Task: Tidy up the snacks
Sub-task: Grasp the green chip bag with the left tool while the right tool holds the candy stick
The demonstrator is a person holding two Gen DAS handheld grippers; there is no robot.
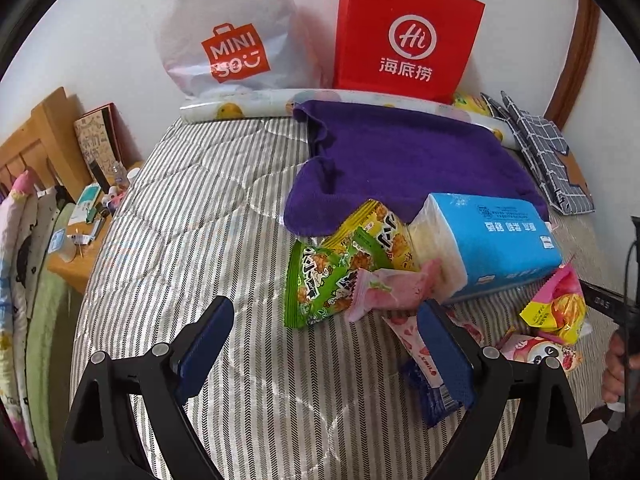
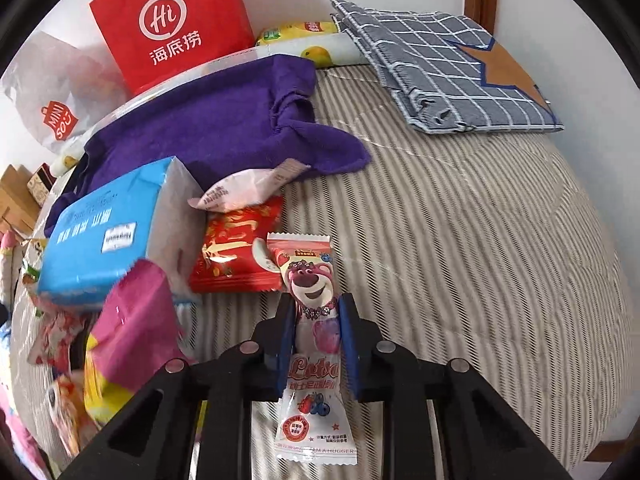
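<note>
Pinching a glossy bear-print sachet [image 2: 316, 344] — right gripper [image 2: 316, 308], left gripper [image 1: 324, 316] agape over striped quilt [image 1: 200, 240]

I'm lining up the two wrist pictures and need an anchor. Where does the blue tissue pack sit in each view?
Left wrist view: the blue tissue pack lies right of centre, just below the purple towel.
Right wrist view: the pack lies at the left, again below the towel.
Shared landmark: the red paper bag standing against the wall behind the towel.
</note>
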